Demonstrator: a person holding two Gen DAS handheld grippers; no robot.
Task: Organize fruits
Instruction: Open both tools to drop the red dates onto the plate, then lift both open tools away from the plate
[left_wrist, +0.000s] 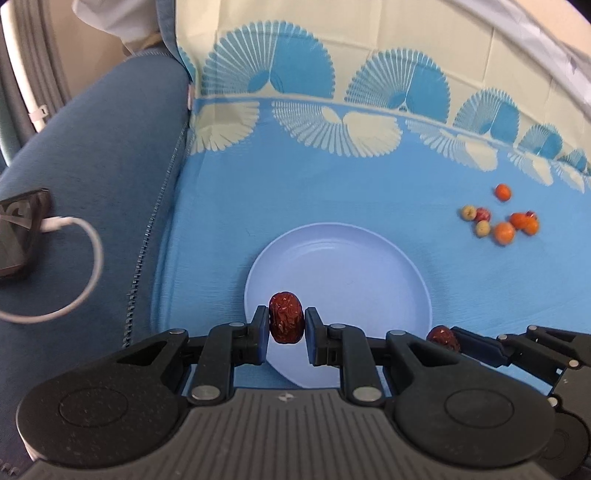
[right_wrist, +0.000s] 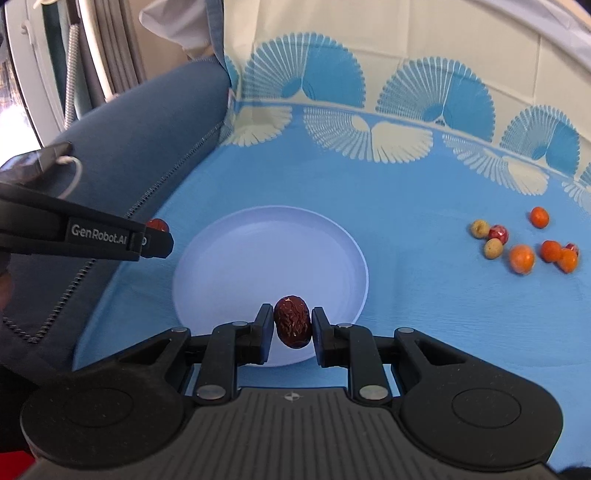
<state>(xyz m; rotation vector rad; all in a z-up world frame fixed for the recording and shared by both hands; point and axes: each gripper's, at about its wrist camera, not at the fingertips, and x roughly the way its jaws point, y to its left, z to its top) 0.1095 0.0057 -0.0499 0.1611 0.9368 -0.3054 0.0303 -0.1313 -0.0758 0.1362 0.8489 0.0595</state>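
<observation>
Left wrist view: left gripper (left_wrist: 286, 325) pinches a red date (left_wrist: 286, 317) over the plate (left_wrist: 369, 273); right gripper (right_wrist: 289, 325) pinches another date (right_wrist: 292, 320) likewise. Delivery step; next, lower and release both inside the rim.

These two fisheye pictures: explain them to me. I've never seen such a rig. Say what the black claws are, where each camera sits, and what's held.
A person holds two hand-operated grippers, each with a camera looking along its fingers. The left camera shows the left gripper shut on a dried red date; the right gripper holds another date. Both hang over an empty pale blue plate on a blue patterned cloth. A cluster of small fruits lies to the right.
</observation>
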